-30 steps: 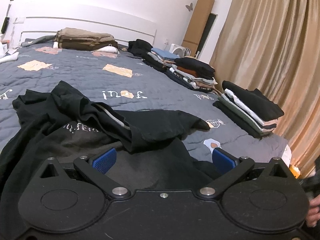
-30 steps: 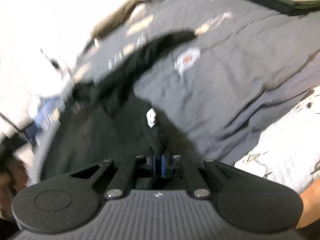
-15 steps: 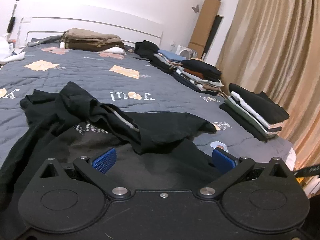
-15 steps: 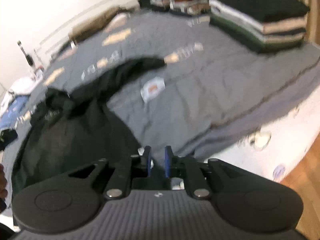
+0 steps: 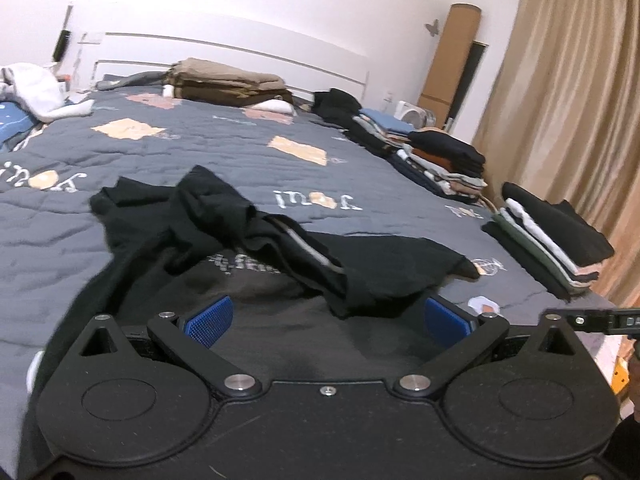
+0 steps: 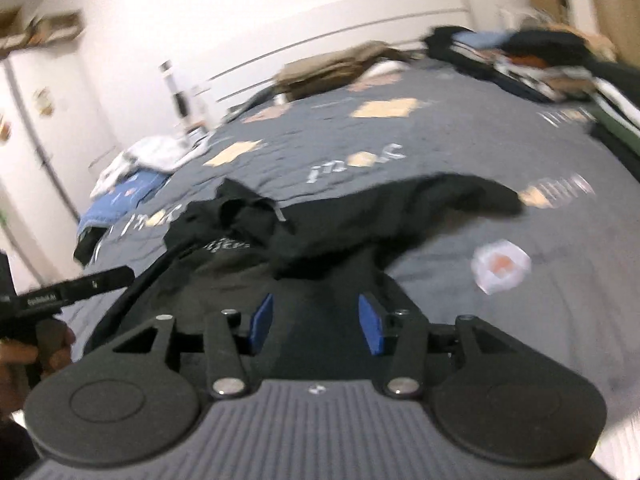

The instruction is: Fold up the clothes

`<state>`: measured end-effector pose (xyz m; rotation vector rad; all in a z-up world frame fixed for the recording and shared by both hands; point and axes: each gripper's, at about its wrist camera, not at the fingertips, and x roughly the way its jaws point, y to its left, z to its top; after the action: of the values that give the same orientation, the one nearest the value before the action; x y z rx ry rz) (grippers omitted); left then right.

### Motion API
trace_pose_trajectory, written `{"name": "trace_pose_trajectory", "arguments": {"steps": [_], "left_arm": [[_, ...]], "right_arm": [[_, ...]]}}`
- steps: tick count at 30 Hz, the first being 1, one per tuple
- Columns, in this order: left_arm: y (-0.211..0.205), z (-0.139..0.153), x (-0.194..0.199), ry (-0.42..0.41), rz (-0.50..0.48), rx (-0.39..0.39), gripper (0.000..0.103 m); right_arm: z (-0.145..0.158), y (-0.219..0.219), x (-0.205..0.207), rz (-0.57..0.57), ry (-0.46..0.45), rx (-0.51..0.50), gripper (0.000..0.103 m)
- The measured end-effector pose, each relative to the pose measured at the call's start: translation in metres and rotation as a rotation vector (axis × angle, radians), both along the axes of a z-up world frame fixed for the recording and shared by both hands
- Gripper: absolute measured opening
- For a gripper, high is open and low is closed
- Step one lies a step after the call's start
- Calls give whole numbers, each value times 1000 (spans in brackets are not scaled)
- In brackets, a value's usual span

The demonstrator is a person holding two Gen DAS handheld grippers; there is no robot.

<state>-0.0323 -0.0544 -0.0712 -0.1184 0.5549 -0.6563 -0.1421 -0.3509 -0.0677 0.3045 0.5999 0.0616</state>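
The black shirt [image 5: 280, 264] was sprawled crumpled across the near end of the bed [image 5: 200, 152], nowhere near folded yet. One sleeve trailed off toward the right, the collar end was bunched up on the left, and some pale lettering showed in the middle. So its long axis ran pretty much side to side in front of both tools, with the hem end closest to them.

The left tool [image 5: 326, 316] hovered right over the near part of the shirt, blue pads spread wide, fabric lying below them but nothing pinched. The right tool [image 6: 316, 324] had just been opening its jaws and was released too, with dark cloth under the gap but not gripped; that view was blurry. Both looked about equally close to the near edge, I'd say, left one nearer the bunched side.

Further out, folded stacks [image 5: 548, 236] lined the right edge of the bed, by the tan curtain [image 5: 568, 100].
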Motion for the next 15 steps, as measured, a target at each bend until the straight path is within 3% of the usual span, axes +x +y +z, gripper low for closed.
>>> {"name": "trace_pose_trajectory", "arguments": {"steps": [4, 9, 15], "left_arm": [[14, 1, 9, -31, 42, 32, 103], [40, -1, 29, -46, 120, 60, 103], [79, -5, 64, -40, 234, 34, 102]], "right_arm": [[-4, 19, 42, 77, -22, -41, 50], [-12, 29, 88, 104, -25, -2, 51], [-25, 36, 132, 145, -25, -2, 52]]}}
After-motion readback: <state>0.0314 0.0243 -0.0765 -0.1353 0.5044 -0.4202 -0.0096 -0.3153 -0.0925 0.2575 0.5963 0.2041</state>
